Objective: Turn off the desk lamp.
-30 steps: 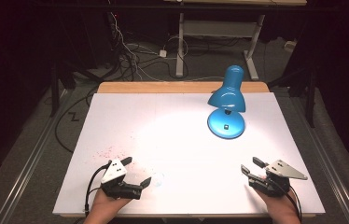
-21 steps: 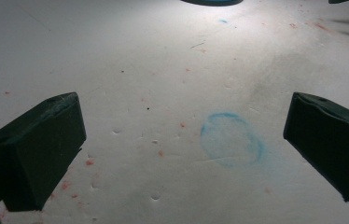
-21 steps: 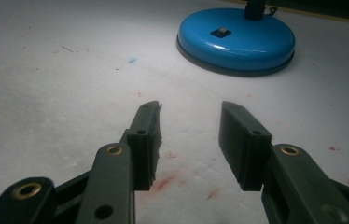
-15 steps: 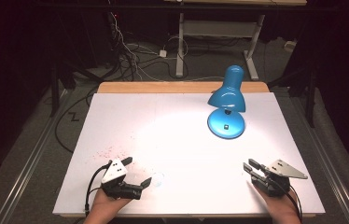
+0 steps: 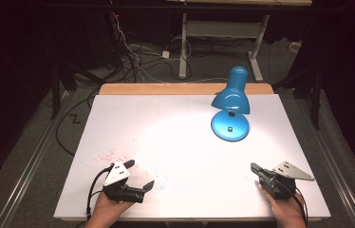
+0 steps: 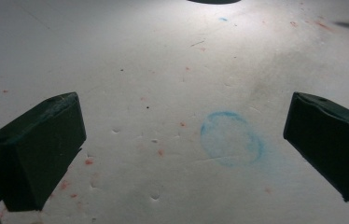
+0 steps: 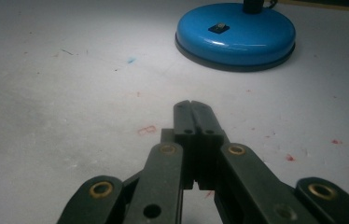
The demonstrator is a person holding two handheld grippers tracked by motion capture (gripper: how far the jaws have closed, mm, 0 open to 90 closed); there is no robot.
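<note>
My left gripper (image 5: 140,175) rests at the near left of the white table top (image 5: 175,137), held in a hand, open, with nothing between its jaws. In the left gripper view the left gripper (image 6: 184,121) frames a faint blue ring mark (image 6: 231,139) on the board. At the near right my right gripper (image 5: 254,167) has just been closing and its jaws now meet with nothing between them; the right gripper (image 7: 192,106) points toward the round base (image 7: 235,32) of a blue desk lamp (image 5: 231,97). The lamp stands at the far right and lights the table's middle.
Red specks (image 5: 111,154) dot the board near the left gripper. A wooden strip (image 5: 166,89) edges the table's far side. Cables (image 5: 133,61) and desk legs (image 5: 183,47) lie on the dark floor beyond. Metal rails (image 5: 28,166) run along both sides.
The right gripper's jaws have gone from open to shut on nothing. Both hands and the left gripper have stayed where they were.
</note>
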